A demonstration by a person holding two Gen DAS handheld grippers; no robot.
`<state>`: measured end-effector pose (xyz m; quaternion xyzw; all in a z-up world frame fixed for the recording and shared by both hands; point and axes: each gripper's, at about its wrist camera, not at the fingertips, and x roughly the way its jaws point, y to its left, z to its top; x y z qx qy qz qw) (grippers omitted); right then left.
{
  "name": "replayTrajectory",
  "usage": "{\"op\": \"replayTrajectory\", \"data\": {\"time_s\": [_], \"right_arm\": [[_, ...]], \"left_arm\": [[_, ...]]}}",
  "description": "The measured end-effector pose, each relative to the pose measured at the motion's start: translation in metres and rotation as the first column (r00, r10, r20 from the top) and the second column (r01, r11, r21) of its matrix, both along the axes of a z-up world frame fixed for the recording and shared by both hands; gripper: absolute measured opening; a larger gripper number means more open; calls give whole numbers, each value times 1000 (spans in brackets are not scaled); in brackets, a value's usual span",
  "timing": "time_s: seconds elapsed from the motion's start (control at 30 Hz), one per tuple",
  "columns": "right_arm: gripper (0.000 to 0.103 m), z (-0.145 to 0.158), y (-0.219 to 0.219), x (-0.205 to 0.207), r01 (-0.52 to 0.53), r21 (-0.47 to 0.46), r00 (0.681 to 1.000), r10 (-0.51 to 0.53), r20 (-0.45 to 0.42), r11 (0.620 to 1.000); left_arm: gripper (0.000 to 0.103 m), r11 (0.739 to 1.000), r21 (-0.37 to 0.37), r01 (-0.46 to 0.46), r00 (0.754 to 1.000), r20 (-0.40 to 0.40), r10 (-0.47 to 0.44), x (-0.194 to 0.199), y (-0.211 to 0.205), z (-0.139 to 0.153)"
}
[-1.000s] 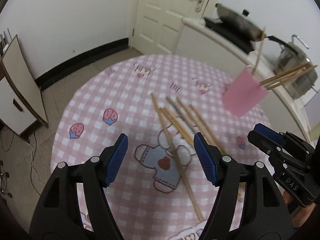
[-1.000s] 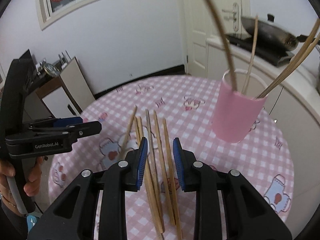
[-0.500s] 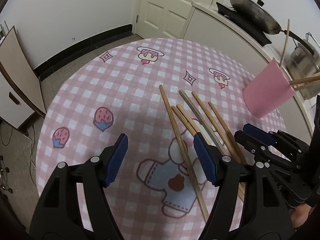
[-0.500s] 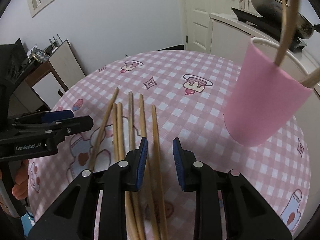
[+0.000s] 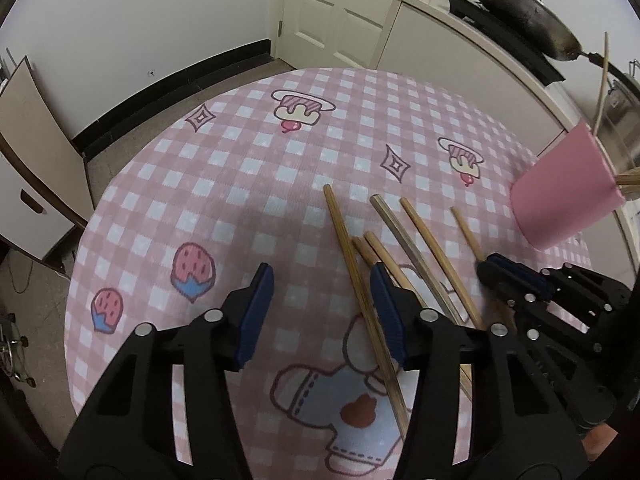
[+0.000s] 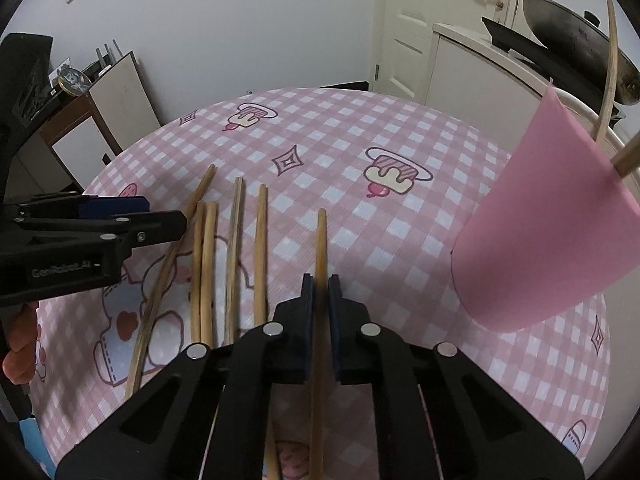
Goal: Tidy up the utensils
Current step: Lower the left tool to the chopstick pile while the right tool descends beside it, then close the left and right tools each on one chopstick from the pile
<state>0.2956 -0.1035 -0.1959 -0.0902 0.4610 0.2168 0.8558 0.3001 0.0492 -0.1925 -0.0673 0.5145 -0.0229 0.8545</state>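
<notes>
— What's the setting?
— A round table (image 5: pixel 248 184) in pink gingham, white door (image 5: pixel 340 8) behind, wok (image 5: pixel 524 8) on the counter.
— And the chopsticks?
— Wooden, lying loose beside a pink cup (image 6: pixel 560 220). The right gripper (image 6: pixel 320 296) pinches one chopstick (image 6: pixel 321 240); the left gripper (image 5: pixel 320 312) gapes wide, empty.
</notes>
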Motion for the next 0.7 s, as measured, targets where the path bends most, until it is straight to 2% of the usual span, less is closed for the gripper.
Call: {"op": "replayTrajectory", "data": {"time_s": [0.13, 0.47, 0.6, 0.7], "right_arm": [[5, 0, 2, 3, -3, -3, 1000, 3, -1, 1000], [5, 0, 7, 8, -1, -22, 1000, 1, -7, 1000], [5, 0, 10, 8, 6, -38, 1000, -6, 1, 999], [5, 1, 10, 6, 19, -33, 1000, -18, 10, 999]], "left_arm": [[38, 1000, 23, 6, 1000, 1, -6, 5, -3, -1], [28, 988, 148, 51, 999, 7, -52, 12, -23, -3], [14, 989, 139, 47, 999, 8, -48, 16, -26, -3], [10, 992, 122, 42, 999, 13, -44, 15, -25, -2]]}}
